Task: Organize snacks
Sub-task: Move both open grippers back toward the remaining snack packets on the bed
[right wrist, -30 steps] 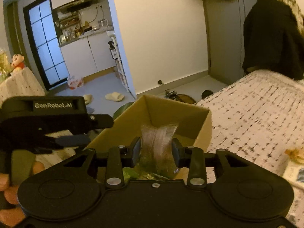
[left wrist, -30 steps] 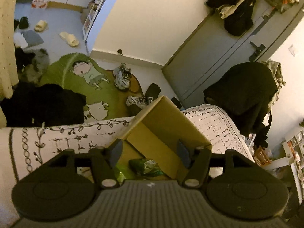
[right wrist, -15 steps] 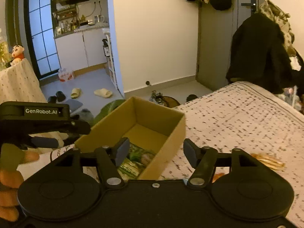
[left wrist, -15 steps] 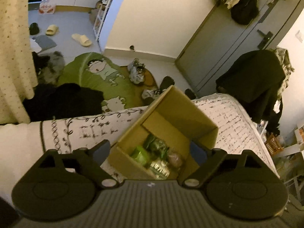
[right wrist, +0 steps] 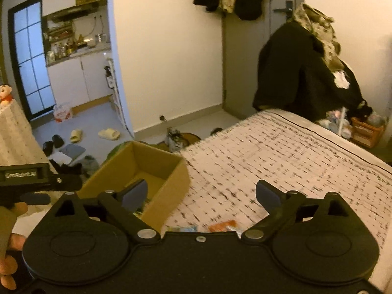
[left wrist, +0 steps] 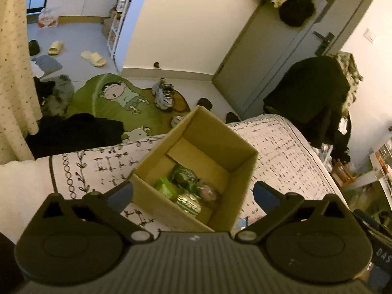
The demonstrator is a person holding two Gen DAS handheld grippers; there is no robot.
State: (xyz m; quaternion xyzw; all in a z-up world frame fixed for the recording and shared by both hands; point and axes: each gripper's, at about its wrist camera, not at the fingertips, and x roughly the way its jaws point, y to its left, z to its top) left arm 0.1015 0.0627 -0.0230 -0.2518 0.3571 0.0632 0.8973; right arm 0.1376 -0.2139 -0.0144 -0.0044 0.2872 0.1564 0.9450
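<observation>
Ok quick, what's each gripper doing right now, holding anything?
Left gripper: jaws opening wide, holding nothing, above the cardboard box of snacks.
Right gripper: jaws opening, holding nothing, over the bed.

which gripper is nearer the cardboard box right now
Left. The left gripper hangs right above the cardboard box, its opening jaws framing the snack packets inside. The right gripper sits off to the box's side, over the bedspread, jaws opening, empty.

The box (left wrist: 241, 156) was matt brown cardboard. Inside lay glossy green packets (left wrist: 182, 176). The bedspread (right wrist: 281, 152) was printed cloth. Both grippers' bodies looked like matt black plastic.
</observation>
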